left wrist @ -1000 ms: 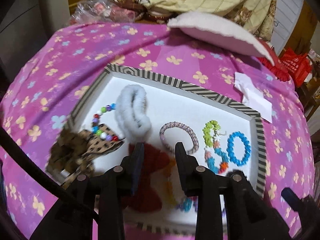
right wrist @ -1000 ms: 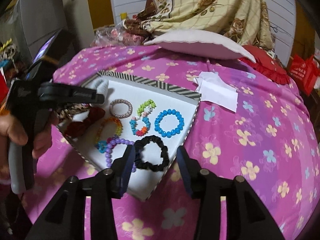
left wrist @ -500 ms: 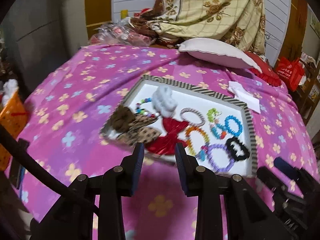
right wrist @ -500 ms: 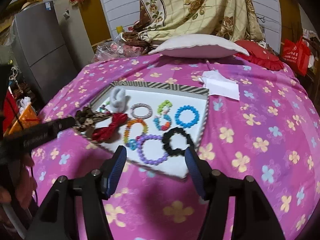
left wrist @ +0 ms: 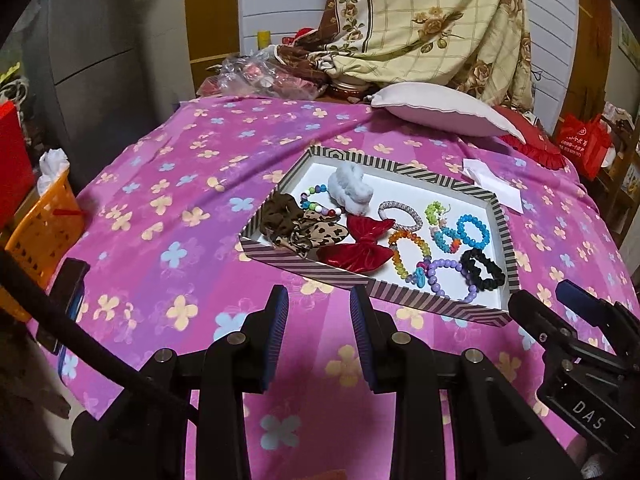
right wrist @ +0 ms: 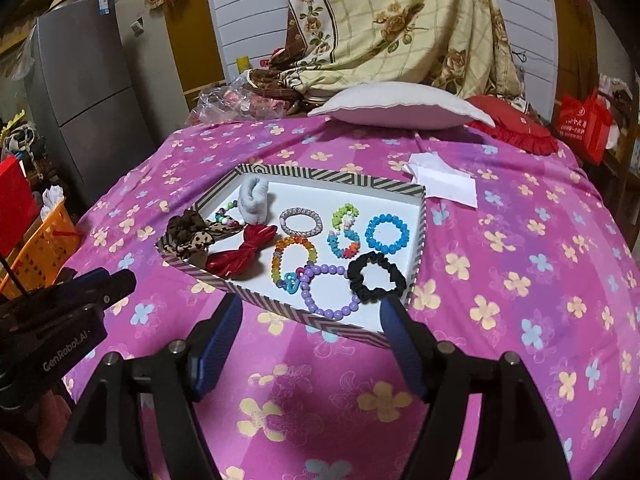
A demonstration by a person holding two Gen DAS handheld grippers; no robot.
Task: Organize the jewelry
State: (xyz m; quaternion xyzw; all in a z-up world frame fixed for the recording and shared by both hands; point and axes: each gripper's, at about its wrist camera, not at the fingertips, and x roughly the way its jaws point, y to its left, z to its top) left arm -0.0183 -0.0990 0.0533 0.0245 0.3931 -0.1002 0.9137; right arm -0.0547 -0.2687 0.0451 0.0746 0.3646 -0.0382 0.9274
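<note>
A striped tray (left wrist: 304, 270) (right wrist: 320, 174) lies on the pink flowered bedspread. It holds a white scrunchie (left wrist: 350, 190), a leopard bow (left wrist: 308, 234), a red bow (left wrist: 356, 246) (right wrist: 242, 250), a blue bead bracelet (left wrist: 472, 232) (right wrist: 386, 234), a purple bead bracelet (right wrist: 330, 292), a black scrunchie (left wrist: 482, 270) (right wrist: 376, 278) and other bracelets. My left gripper (left wrist: 319, 338) is open and empty, held back short of the tray's near edge. My right gripper (right wrist: 310, 344) is wide open and empty, also short of the tray.
A white pillow (right wrist: 400, 106) and a red cushion (right wrist: 516, 128) lie at the far end. White folded paper (right wrist: 444, 182) lies right of the tray. An orange basket (left wrist: 44, 224) stands off the bed's left edge. A grey fridge (right wrist: 88, 92) stands behind.
Both grippers have pulled back and up from over the tray, which now sits farther off. The right gripper's jaws have opened wider. The tray's items have not moved.
</note>
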